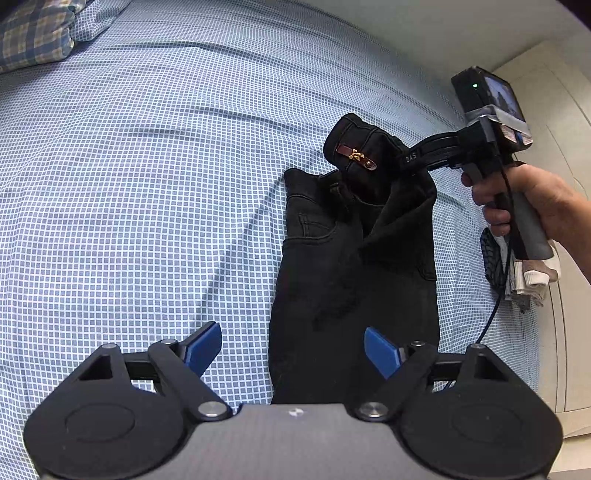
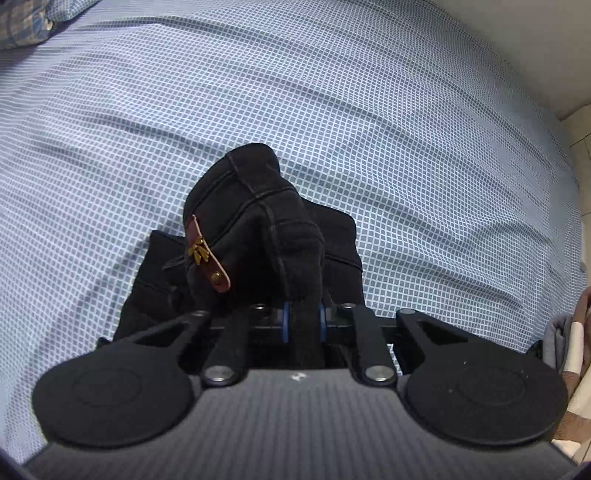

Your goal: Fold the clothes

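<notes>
Black jeans (image 1: 354,280) flat on checked bedsheet (image 1: 147,184), waistband end lifted, pinched in right gripper (image 2: 303,321) for folding over. Left gripper (image 1: 293,349) spread wide, holding nothing, hovering above leg end, likely ready to pin.

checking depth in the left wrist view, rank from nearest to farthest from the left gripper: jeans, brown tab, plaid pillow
1. jeans: right under and ahead of the open left gripper, lying on the bed.
2. brown tab: farther ahead to the right, on the lifted part held by the right gripper.
3. plaid pillow: far top left corner.
</notes>
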